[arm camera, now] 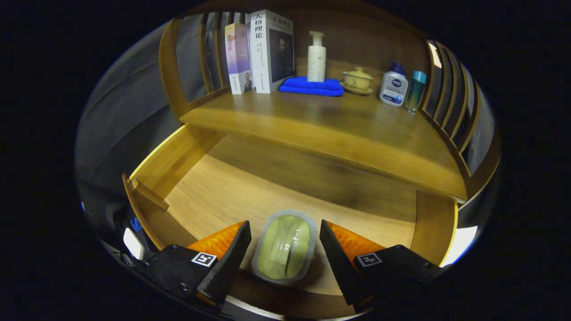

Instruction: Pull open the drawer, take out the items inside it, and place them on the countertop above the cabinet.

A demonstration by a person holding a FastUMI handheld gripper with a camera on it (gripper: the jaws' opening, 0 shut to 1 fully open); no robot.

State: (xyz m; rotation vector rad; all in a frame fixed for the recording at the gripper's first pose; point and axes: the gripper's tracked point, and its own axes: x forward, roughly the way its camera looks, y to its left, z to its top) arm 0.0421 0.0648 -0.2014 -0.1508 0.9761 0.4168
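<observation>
The drawer (250, 191) stands pulled out below the countertop (339, 129), its wooden floor bare apart from one thing: a green piece in a clear packet (284, 247), lying near the drawer's front edge. The gripper (285, 249) is spread open, one finger on each side of the packet, with a gap between each finger and the wrapper; neither presses on it. Nothing stands between the fingers and the packet. Beyond, at the back of the countertop, stand two books (258, 53), a folded blue cloth (312, 86) with a white pump bottle (316, 55) just behind it, a lidded yellow cup (357, 80) on a saucer, a lotion bottle (393, 87) and a teal bottle (415, 91). Slatted rails (450, 98) close both ends.
</observation>
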